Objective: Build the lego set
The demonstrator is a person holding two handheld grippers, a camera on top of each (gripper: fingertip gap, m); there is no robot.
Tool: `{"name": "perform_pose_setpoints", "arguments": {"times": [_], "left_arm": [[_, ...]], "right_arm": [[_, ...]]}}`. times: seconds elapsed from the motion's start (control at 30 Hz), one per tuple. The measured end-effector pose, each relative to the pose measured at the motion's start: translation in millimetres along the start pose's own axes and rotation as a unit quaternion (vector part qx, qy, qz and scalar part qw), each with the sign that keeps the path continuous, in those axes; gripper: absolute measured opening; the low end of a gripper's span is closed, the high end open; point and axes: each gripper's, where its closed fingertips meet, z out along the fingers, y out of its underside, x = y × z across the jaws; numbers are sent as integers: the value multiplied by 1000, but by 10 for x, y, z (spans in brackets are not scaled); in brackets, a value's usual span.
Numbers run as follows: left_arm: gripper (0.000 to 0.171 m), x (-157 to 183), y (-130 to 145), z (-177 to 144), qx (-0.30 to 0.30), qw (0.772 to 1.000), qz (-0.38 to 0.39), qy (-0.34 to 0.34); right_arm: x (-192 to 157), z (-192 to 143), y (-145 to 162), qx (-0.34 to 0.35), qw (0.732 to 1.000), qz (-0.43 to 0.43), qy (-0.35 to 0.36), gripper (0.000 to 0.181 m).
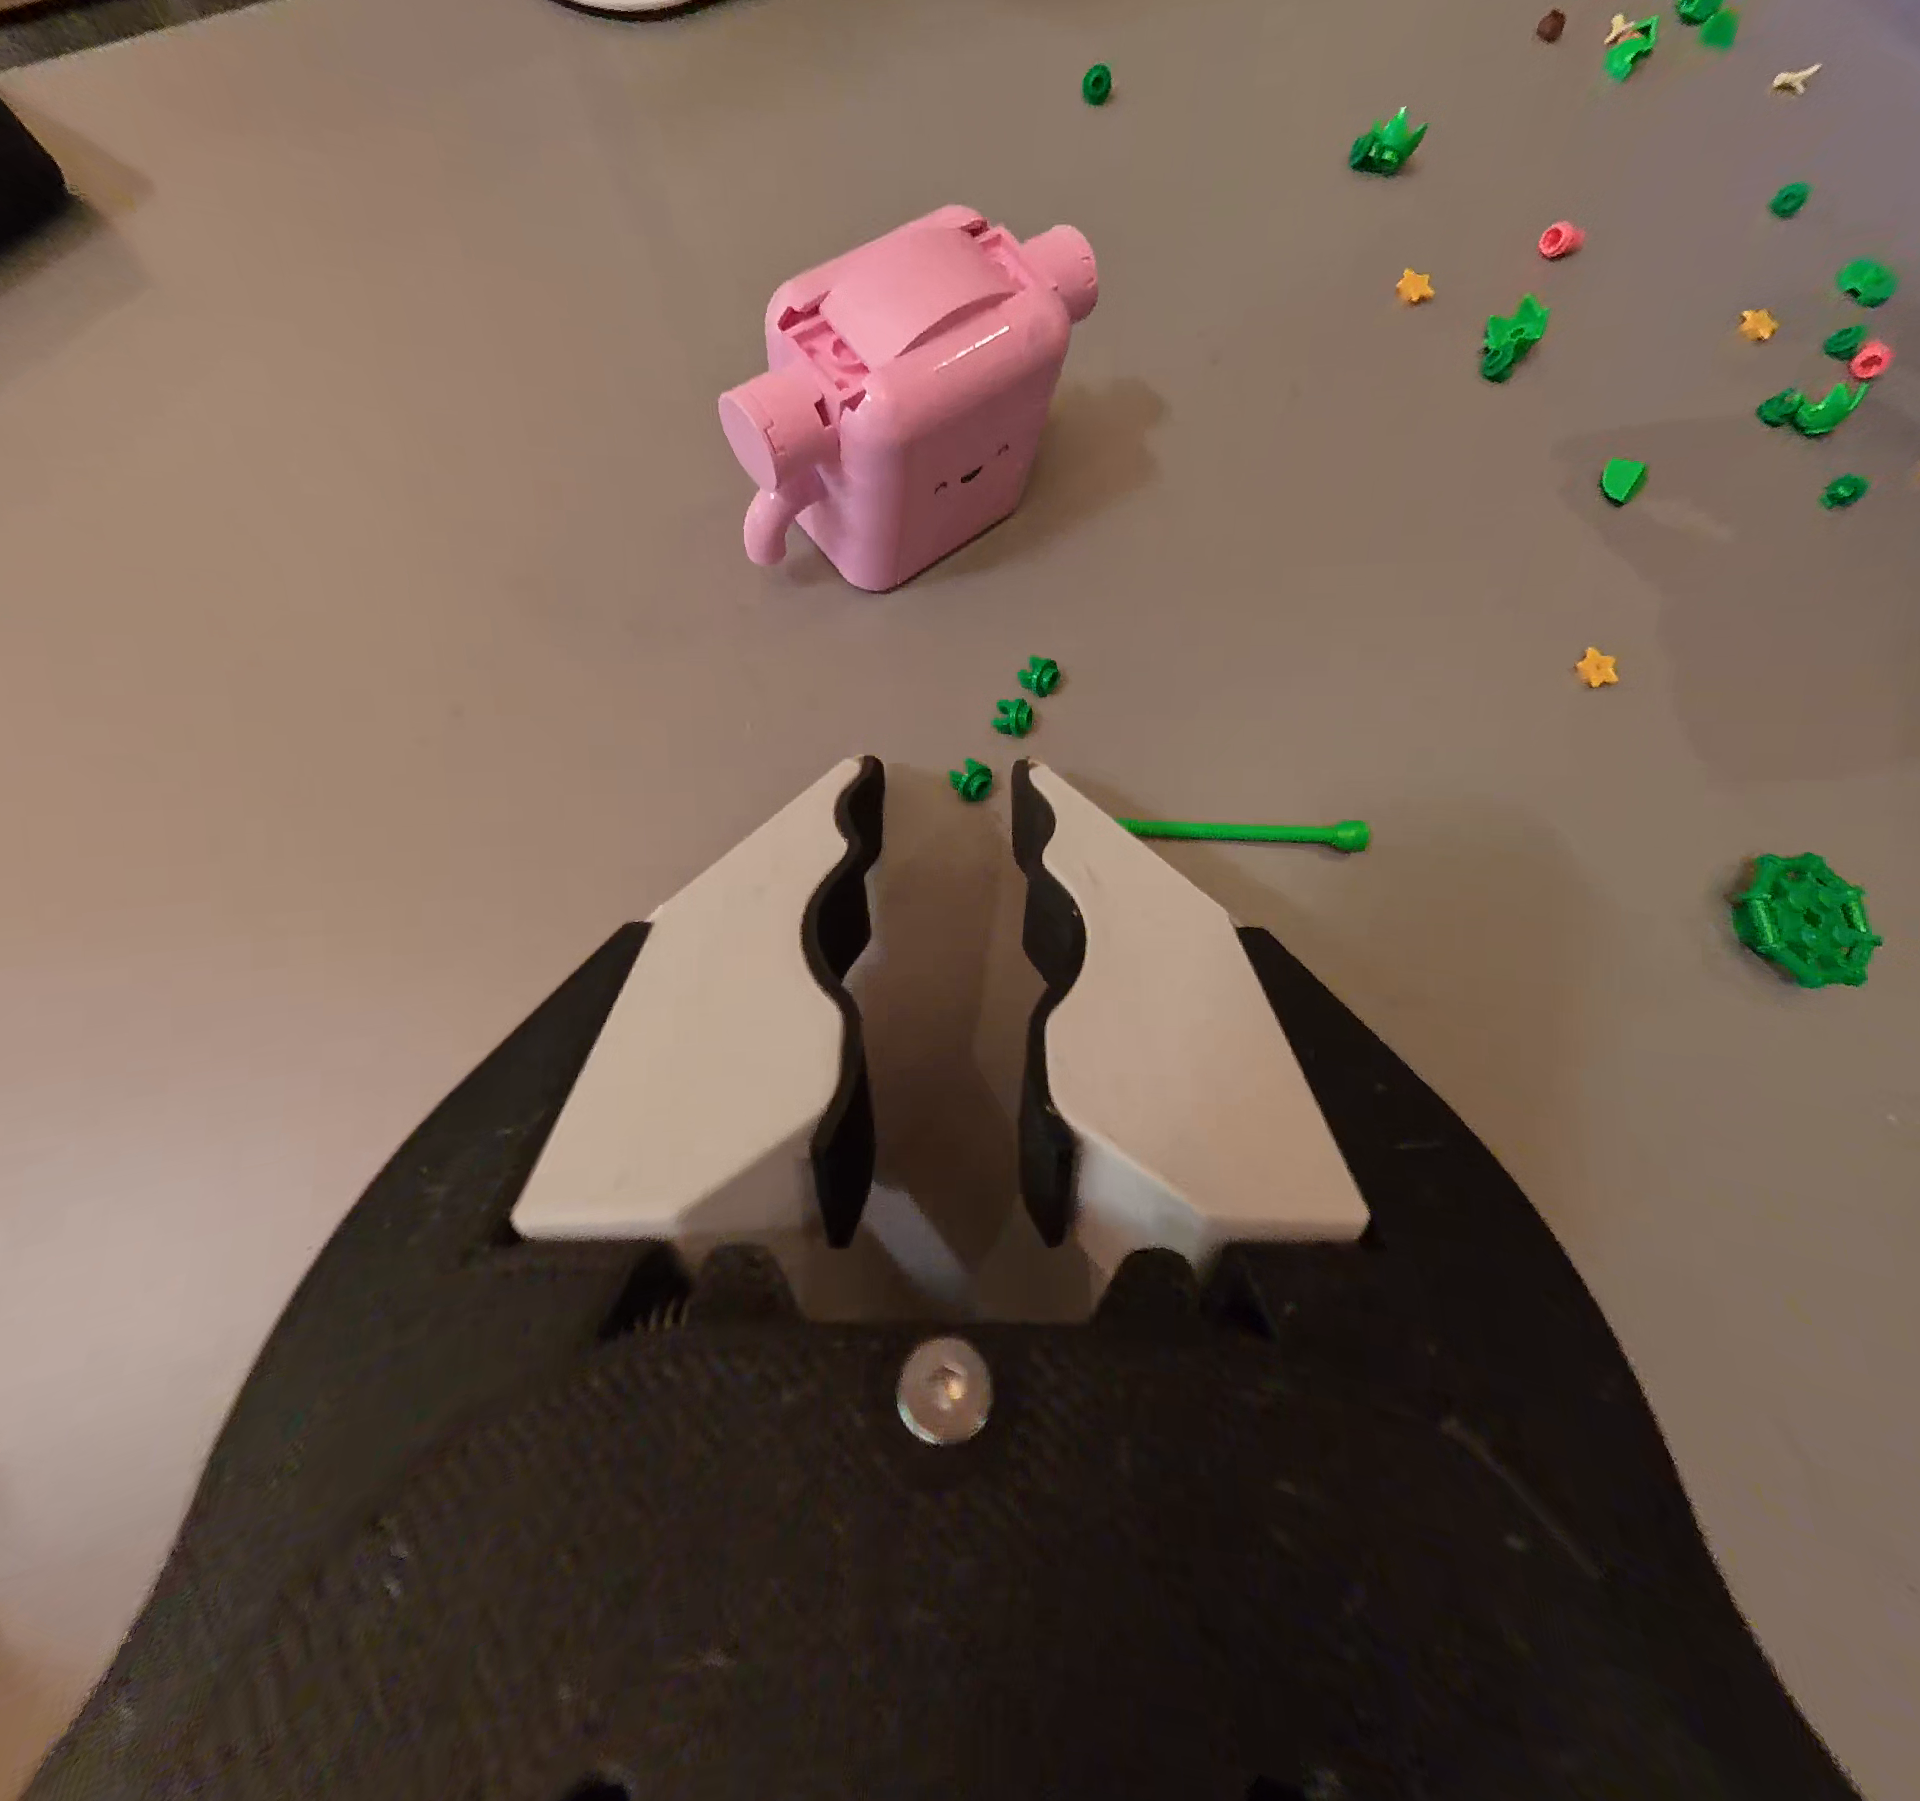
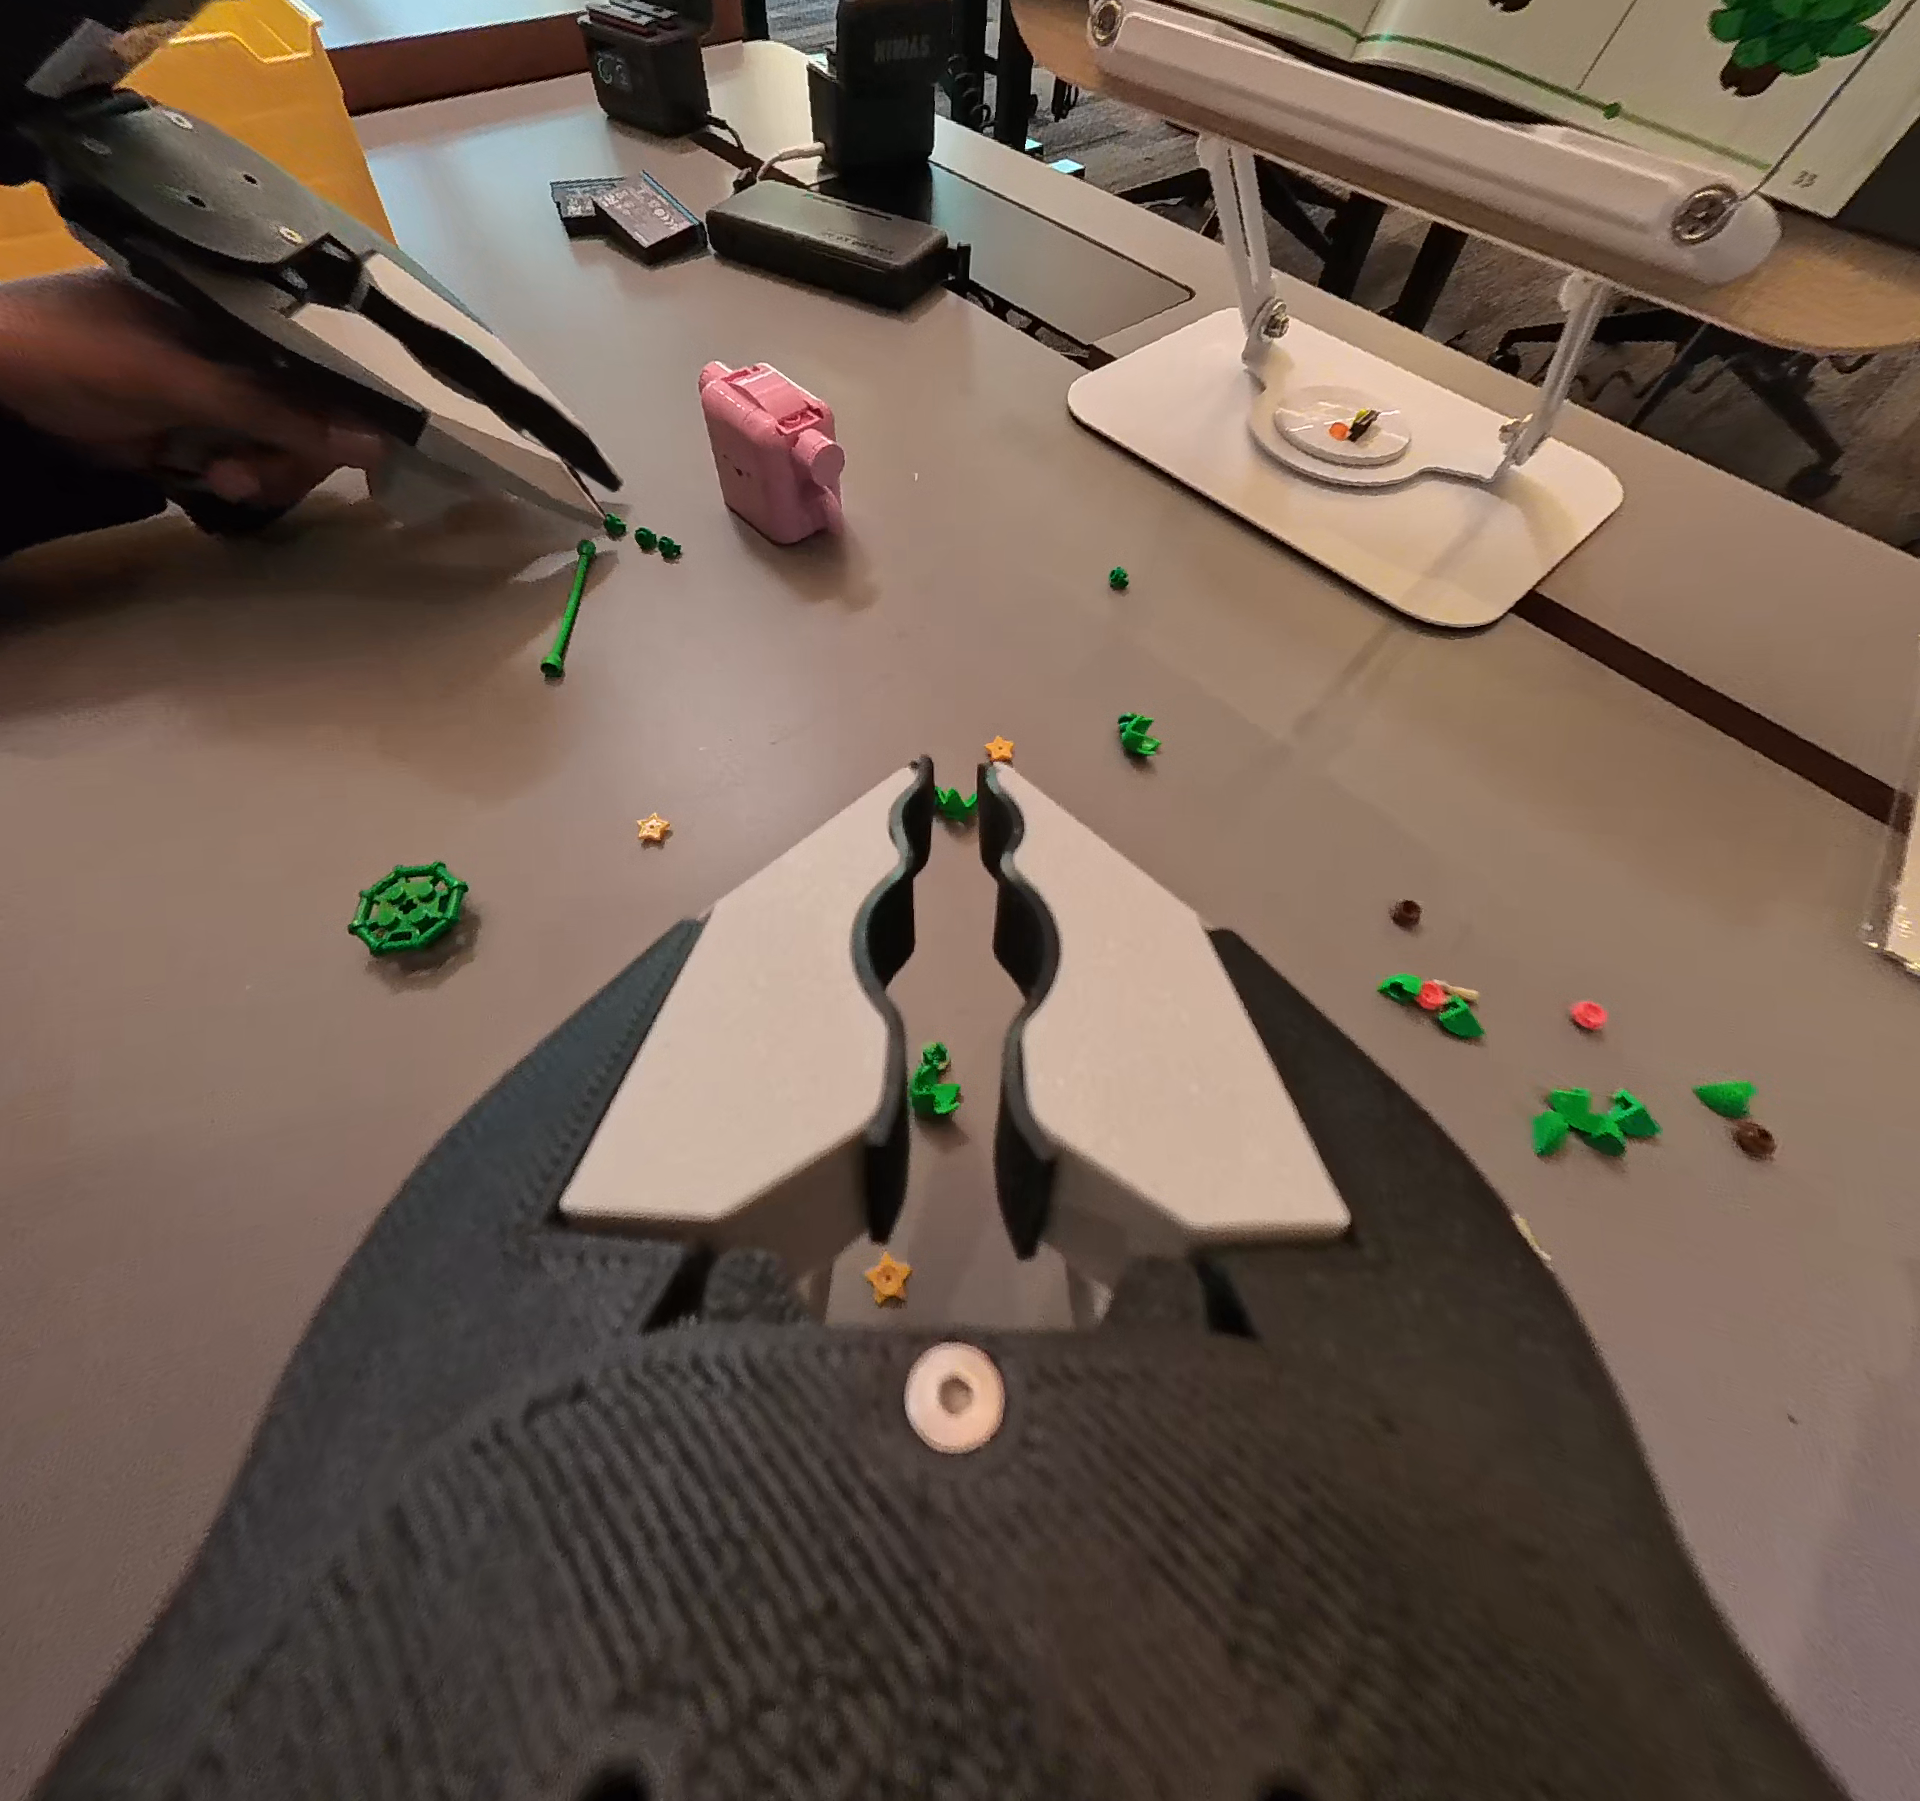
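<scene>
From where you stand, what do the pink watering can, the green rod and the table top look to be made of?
Pink watering can: hard moulded plastic, glossy, with bright highlights along its rounded edges. Green rod: thin plastic, probably the same kind, smooth and evenly coloured, though too small to judge its shine. Table: a smooth grey surface, likely laminate, semi-matte; it shows only soft shadows and a faint sheen.

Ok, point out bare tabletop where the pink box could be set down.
Bare: the grey table left of the pink box, and the strip between the green web wheel and the right tool. Crowded: the scattered green leaf pieces on the right.
</scene>
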Motion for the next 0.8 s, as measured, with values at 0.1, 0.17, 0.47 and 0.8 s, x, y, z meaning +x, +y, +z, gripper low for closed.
{"name": "perform_pose_setpoints", "arguments": {"times": [0.1, 0.17, 0.47, 0.8], "left_arm": [[11, 1, 27, 17, -10, 1000, 1, -2], [0, 27, 41, 24, -16, 1000, 13, -2], [0, 64, 59, 39, -23, 999, 43, -12], [0, 453, -387, -199, 118, 989, 48, 79]], "right_arm": [[-12, 5, 2, -1, 1000, -2, -1, 6], [-27, 4, -10, 0, 1000, -5, -1, 6], [-97, 32, -18, 0, 1000, -18, -5, 6], [-422, 20, -244, 52, 997, -35, -47, 6]]}}
